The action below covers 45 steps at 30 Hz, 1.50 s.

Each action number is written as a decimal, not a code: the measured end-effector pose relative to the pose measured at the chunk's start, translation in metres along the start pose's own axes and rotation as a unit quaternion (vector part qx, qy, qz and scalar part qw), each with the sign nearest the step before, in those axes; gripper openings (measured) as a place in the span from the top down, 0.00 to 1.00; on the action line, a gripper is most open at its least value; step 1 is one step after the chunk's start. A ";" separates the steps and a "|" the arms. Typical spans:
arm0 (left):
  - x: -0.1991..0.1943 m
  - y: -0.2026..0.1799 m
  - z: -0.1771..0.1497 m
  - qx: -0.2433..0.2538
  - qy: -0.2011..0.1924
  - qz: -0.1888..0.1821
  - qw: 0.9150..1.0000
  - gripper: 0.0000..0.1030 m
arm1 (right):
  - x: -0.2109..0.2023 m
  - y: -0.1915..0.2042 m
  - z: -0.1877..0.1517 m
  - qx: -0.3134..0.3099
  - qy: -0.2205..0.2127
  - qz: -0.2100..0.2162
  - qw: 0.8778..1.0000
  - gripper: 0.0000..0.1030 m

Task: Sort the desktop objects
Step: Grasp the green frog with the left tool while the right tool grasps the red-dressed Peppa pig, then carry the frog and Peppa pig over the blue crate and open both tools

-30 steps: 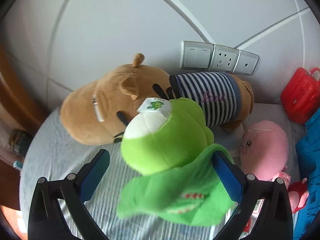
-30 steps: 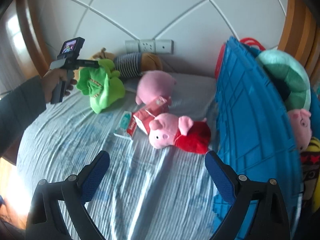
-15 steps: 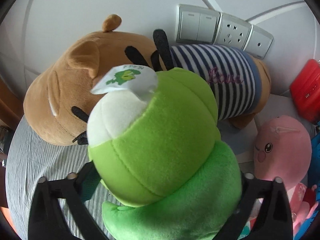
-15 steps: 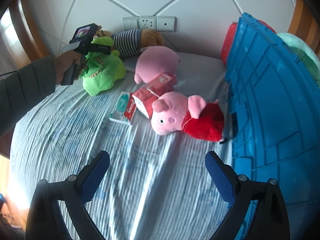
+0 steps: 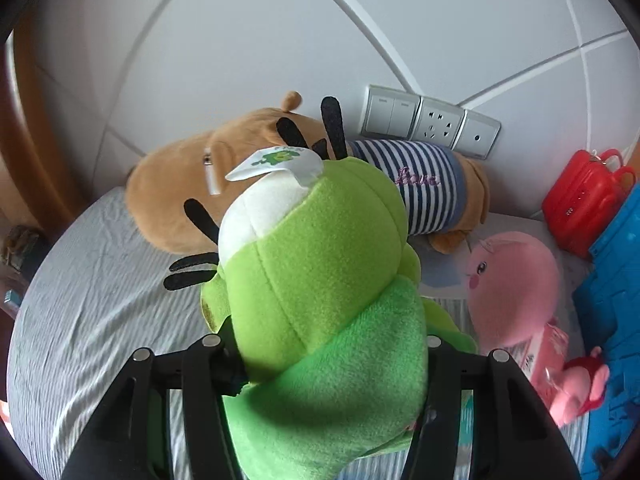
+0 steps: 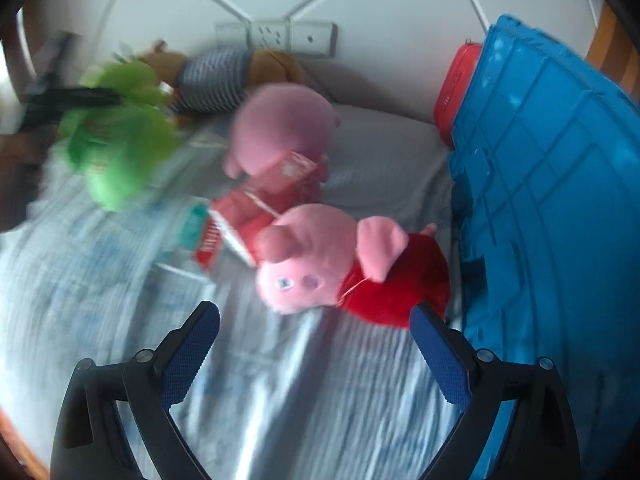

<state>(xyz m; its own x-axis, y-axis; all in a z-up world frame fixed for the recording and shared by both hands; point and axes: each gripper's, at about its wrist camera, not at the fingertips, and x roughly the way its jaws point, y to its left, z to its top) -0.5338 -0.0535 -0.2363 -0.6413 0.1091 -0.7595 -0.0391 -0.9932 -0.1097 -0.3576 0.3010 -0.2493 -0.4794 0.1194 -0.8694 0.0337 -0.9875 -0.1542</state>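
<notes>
A green plush toy [image 5: 320, 260] with a white paper tag fills the left wrist view. My left gripper [image 5: 330, 344] has a finger on each side of its body, and the jaws are closing and pressing into the fabric. The right wrist view shows the same green plush toy [image 6: 120, 144] blurred at the far left. My right gripper [image 6: 314, 314] is open above the striped bedsheet [image 6: 280, 400], nothing between its blue pads. A pink pig plush in a red dress [image 6: 320, 264] lies just beyond its fingertips.
A brown plush in a striped shirt [image 5: 420, 184] lies against the white headboard under wall sockets [image 5: 432, 124]. A round pink plush [image 6: 284, 128], a red carton [image 6: 260, 208] and a tissue pack [image 6: 196, 224] lie mid-bed. A blue crate [image 6: 560, 200] and a red case [image 5: 580, 196] stand at the right.
My left jaws have gone from wide open around the green plush to pinching its sides. My right gripper has sunk closer to the pig plush, which looks larger now.
</notes>
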 end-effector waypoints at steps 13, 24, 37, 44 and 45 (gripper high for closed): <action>-0.088 0.054 -0.068 -0.021 0.004 0.010 1.000 0.49 | 0.115 0.034 0.026 -0.179 0.023 -0.103 0.978 0.00; -0.121 0.060 -0.089 -0.029 -0.005 0.014 0.999 0.48 | 0.138 0.012 0.046 -0.128 0.060 -0.038 0.989 0.02; -0.172 0.077 -0.087 -0.017 -0.024 0.035 0.999 0.47 | 0.083 0.000 0.027 -0.032 0.011 -0.006 0.999 0.89; -0.202 0.086 -0.090 -0.014 -0.027 0.039 0.999 0.47 | 0.045 -0.007 0.009 0.003 0.020 0.039 0.999 0.93; -0.206 0.088 -0.091 -0.014 -0.028 0.039 0.999 0.47 | 0.038 -0.007 0.005 0.010 0.019 0.047 0.999 0.94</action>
<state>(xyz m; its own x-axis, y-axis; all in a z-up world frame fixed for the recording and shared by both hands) -0.3352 -0.1593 -0.1476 -0.6836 0.0277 -0.7293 0.0336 -0.9970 -0.0694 -0.3805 0.3122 -0.2789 -0.4416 0.0304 -0.8967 0.0587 -0.9963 -0.0627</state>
